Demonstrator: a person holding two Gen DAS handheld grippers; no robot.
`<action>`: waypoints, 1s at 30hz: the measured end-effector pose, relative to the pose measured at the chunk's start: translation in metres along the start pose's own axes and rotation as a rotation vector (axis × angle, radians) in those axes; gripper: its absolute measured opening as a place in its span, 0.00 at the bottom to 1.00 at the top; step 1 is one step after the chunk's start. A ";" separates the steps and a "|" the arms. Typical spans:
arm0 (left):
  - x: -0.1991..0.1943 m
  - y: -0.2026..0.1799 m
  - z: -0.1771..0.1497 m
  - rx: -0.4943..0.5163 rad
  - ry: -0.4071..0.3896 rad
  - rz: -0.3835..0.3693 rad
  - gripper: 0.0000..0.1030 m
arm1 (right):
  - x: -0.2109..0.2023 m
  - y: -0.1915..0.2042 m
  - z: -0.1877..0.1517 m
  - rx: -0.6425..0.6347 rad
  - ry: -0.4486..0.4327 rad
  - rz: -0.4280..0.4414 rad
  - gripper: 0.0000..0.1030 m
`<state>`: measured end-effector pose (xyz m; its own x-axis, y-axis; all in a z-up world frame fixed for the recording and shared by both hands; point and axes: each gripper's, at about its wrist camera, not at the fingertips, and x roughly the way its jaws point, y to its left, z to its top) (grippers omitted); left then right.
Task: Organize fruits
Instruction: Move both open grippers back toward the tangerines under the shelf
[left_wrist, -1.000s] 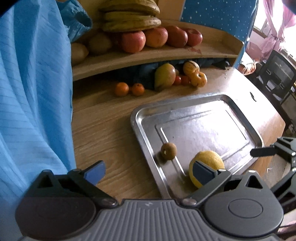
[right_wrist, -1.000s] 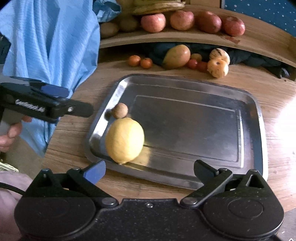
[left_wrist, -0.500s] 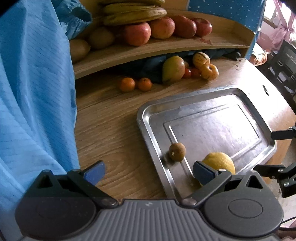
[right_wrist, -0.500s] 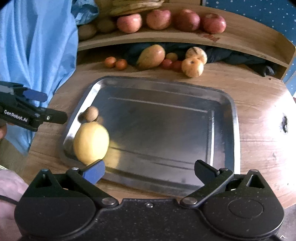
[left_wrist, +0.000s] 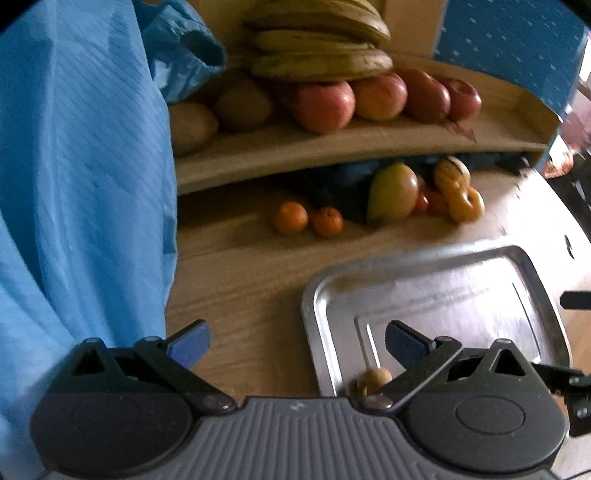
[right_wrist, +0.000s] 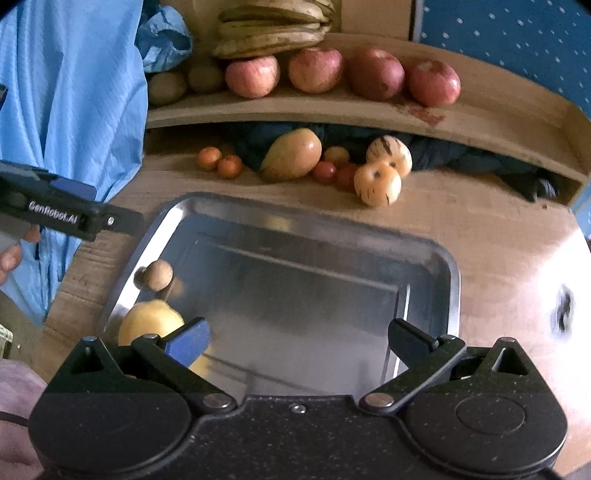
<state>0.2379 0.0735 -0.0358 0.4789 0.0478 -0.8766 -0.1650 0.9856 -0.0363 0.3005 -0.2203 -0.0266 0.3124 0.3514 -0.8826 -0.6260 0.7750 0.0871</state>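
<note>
A steel tray (right_wrist: 424, 258) (left_wrist: 332, 284) lies on the wooden table. In its near left corner sit a yellow lemon (right_wrist: 147, 321) and a small brown round fruit (right_wrist: 158, 275) (left_wrist: 373, 378). My right gripper (right_wrist: 297, 338) hangs open over the tray's near edge, its left finger just in front of the lemon. My left gripper (left_wrist: 295, 339) is open over the table beside the tray's left rim, nothing between its fingers. It also shows at the left of the right wrist view (right_wrist: 74, 214). Past the tray lie two small oranges (left_wrist: 306, 219), a mango (right_wrist: 291, 153) and striped melons (right_wrist: 380, 181).
A curved wooden shelf (right_wrist: 332, 107) at the back carries apples (right_wrist: 314, 70), bananas (left_wrist: 317, 51) and brown fruits (left_wrist: 240, 107). Blue cloth (left_wrist: 74, 184) hangs along the left side. A person's fingers (right_wrist: 11, 254) hold the left gripper's handle.
Both grippers have moved forward toward the shelf. The left one swung left off the tray, so the lemon has left its view. In the right view the lemon has slid down behind the left finger.
</note>
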 end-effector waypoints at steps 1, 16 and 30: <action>0.001 0.000 0.003 -0.010 -0.005 0.005 1.00 | 0.001 -0.001 0.003 -0.009 -0.003 0.003 0.99; 0.026 -0.003 0.033 -0.103 -0.027 0.142 1.00 | 0.032 -0.015 0.046 -0.070 -0.055 0.078 0.99; 0.049 0.010 0.068 -0.264 -0.005 0.181 1.00 | 0.064 0.020 0.094 -0.263 -0.136 0.164 0.99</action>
<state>0.3183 0.0965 -0.0470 0.4254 0.2202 -0.8778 -0.4654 0.8851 -0.0035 0.3752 -0.1325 -0.0380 0.2738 0.5407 -0.7954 -0.8331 0.5465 0.0847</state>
